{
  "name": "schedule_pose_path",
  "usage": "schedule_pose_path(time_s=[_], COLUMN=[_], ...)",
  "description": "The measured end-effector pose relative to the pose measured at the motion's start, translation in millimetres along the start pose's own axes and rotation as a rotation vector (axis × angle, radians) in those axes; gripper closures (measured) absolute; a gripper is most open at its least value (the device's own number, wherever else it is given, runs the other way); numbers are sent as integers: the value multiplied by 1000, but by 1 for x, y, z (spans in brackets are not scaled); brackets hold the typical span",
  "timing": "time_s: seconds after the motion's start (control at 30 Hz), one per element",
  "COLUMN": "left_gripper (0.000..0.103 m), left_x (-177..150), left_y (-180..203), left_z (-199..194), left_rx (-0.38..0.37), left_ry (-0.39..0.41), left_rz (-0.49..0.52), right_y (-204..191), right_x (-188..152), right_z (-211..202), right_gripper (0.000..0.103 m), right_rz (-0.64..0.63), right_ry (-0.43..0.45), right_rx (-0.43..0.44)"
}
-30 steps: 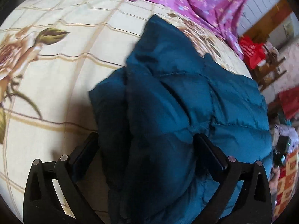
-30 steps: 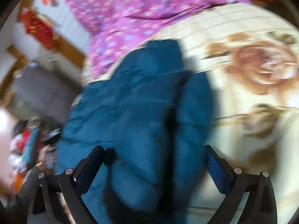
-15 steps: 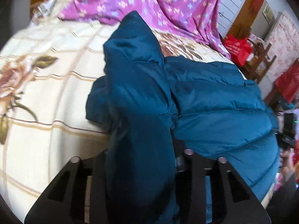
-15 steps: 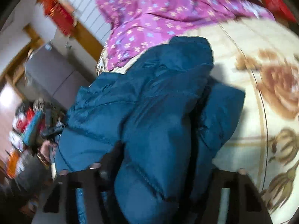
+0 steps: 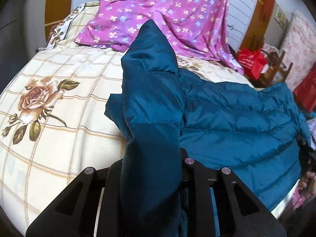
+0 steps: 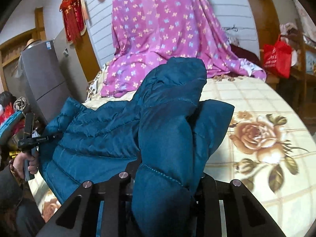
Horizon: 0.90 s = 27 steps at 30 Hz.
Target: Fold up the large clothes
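A teal quilted puffer jacket (image 5: 227, 118) lies on a bed with a cream rose-print sheet (image 5: 49, 102). My left gripper (image 5: 151, 177) is shut on a bunched fold of the jacket and holds it lifted off the sheet. In the right wrist view the jacket (image 6: 102, 130) spreads to the left. My right gripper (image 6: 165, 187) is shut on another thick fold of it, raised above the sheet (image 6: 266, 138). The jacket hides both grippers' fingertips.
A purple flowered cloth (image 5: 167, 13) lies across the far end of the bed and also shows in the right wrist view (image 6: 158, 29). A red bag (image 6: 277, 59) and wooden furniture stand past the bed. A grey fridge (image 6: 43, 75) stands at left.
Both grippers went from open around the jacket to shut on folds of it. Both have lifted the fabric up, so the room beyond the bed has come into view.
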<state>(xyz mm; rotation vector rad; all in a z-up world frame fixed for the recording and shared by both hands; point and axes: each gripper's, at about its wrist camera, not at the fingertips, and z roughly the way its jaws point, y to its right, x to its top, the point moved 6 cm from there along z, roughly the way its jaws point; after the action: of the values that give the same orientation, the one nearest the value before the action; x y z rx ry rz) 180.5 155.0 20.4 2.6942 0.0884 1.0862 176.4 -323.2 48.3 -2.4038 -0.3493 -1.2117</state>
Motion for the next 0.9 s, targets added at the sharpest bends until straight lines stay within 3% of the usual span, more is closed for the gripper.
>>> schedule_pose_path(time_s=[0.17,0.23,0.33,0.37,0.4,0.47,0.53,0.67,0.77,0.9], left_gripper=[85,81,69,59,53,52,52,52,52,51], left_x=[-15,-28,-48,-54,-58,-59,-56,-44,-41,-52], left_y=[22,27,15,8,1,-5,-7,-10,-10,19], left_z=[-28,-21,10,19,22,16,5,-29,-48,-61], left_rx=[-50,-31,30,40,47,39,33,93,112,49], left_ry=[-28,-53,-132,-157,-159,-140,-125,-41,17,50], left_rz=[6,17,-20,-52,-78,-89,-73,-18,-26,8], right_y=[6,16,41,54,61,73,82,74,45,-13], right_x=[-24,-38,-66,-77,-81,-84,-81,-67,-53,-48], right_z=[-33,-33,-12,-6,-6,-20,-45,-89,-106,-92], right_gripper=[75,74,65,59,58,57,52,50,49,48], right_rz=[22,73,240,339,401,522,571,539,415,226], right_ry=[-58,-82,-173,-207,-210,-160,-99,-5,18,-10], right_rx=[14,48,95,101,109,127,73,-18,-89,-86])
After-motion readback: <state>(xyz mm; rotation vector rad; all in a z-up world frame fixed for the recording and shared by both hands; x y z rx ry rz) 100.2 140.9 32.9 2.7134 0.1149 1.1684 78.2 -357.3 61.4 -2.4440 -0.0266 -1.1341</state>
